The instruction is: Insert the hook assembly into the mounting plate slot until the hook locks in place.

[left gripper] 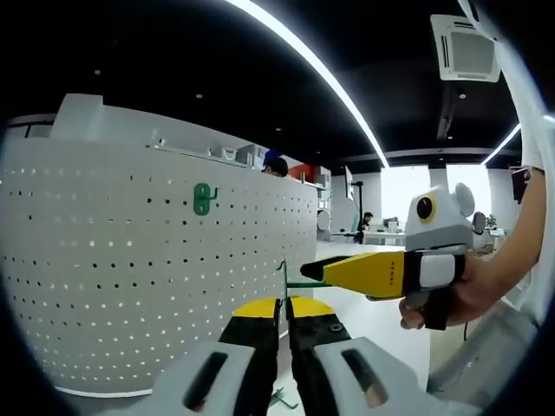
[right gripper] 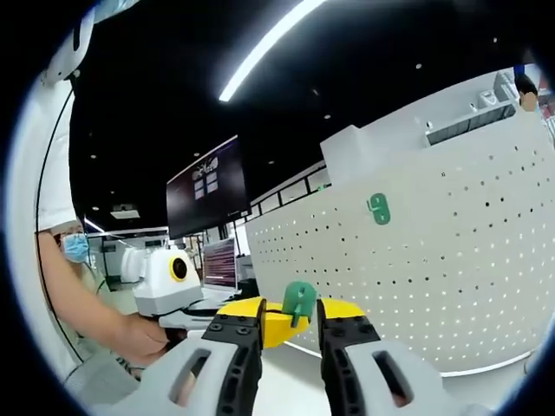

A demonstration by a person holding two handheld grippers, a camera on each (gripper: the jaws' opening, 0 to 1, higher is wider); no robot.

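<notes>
A small green hook piece [right gripper: 299, 300] with a hole in its face stands between my two grippers. In the left gripper view it is edge-on, a thin strip [left gripper: 283, 270] rising from my left gripper [left gripper: 284, 305], which is shut on it. My right gripper [right gripper: 290, 310] stands open around it, its fingers on either side and the hook near the right one. It comes in from the right in the left gripper view [left gripper: 314, 270], with a green prong reaching toward it. The white perforated mounting plate [left gripper: 130, 277] [right gripper: 451, 286] curves behind and carries another green hook [left gripper: 202, 199] [right gripper: 378, 208].
A person's hand [left gripper: 473, 290] holds the right gripper, and an arm [right gripper: 82, 299] holds the left one. A dark monitor [right gripper: 208, 186] hangs beyond the plate's left end. The plate rests on a white table [left gripper: 364, 308], with office desks and people farther back.
</notes>
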